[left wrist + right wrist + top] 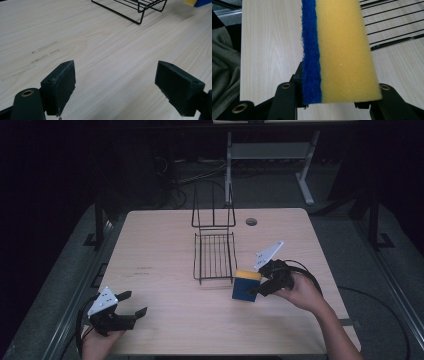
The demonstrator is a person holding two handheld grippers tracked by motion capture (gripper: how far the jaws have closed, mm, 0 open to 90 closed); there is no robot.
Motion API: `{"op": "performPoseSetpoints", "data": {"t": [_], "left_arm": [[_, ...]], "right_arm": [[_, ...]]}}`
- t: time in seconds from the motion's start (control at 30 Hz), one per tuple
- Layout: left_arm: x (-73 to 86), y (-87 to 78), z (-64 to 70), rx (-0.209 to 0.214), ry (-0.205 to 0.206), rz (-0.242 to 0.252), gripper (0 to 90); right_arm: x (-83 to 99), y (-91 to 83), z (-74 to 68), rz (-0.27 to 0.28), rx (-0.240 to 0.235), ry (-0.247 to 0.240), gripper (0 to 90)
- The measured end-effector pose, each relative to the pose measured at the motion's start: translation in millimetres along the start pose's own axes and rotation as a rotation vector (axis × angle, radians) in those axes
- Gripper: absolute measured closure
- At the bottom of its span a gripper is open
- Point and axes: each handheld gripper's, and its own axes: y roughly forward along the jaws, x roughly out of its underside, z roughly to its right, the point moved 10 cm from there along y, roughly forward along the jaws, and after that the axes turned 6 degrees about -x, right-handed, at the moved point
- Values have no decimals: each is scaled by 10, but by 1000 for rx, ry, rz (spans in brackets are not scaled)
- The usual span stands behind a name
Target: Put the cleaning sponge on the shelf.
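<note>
Right now the sponge point(246, 286), yellow foam with a blue scouring face, sits clamped in the right gripper point(256, 290), held on edge just off the front right corner of the wire rack point(215, 255). From the high view it looks lifted slightly above the table point(165, 315) rather than resting on it, though I can't be sure of that. In the right gripper view the sponge point(337, 50) stands between the two jaws, the blue layer to one side and the yellow to the other, with the jaws closed in against both faces; the foam does not look much squashed.

Beyond it, the rack lies flat on the table with its tall back frame toward the far edge, and nothing is in it. A small round hole point(251, 222) shows in the tabletop behind it.

Over at the near left corner, the left gripper point(133, 305) hovers low with its jaws spread wide and nothing between them; its own view shows bare wood ahead and the rack point(140, 10) farther off.

As I read it, the pick-up is done and the placing is left: the sponge has yet to go into the rack, and the left gripper has no part in hand yet.
</note>
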Motion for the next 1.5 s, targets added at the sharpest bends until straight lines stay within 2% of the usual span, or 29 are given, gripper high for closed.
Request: {"op": "performPoseSetpoints", "data": {"t": [0.83, 1.1, 1.5], "left_arm": [[17, -6, -26, -4, 1, -4, 162], [15, 0, -28, -3, 1, -4, 163], [12, 1, -25, -2, 5, -2, 163]], "right_arm": [[-323, 12, 181, -4, -1, -29, 557], [-331, 38, 248, -3, -7, -13, 557], [-502, 35, 346, 3, -8, -26, 556]]}}
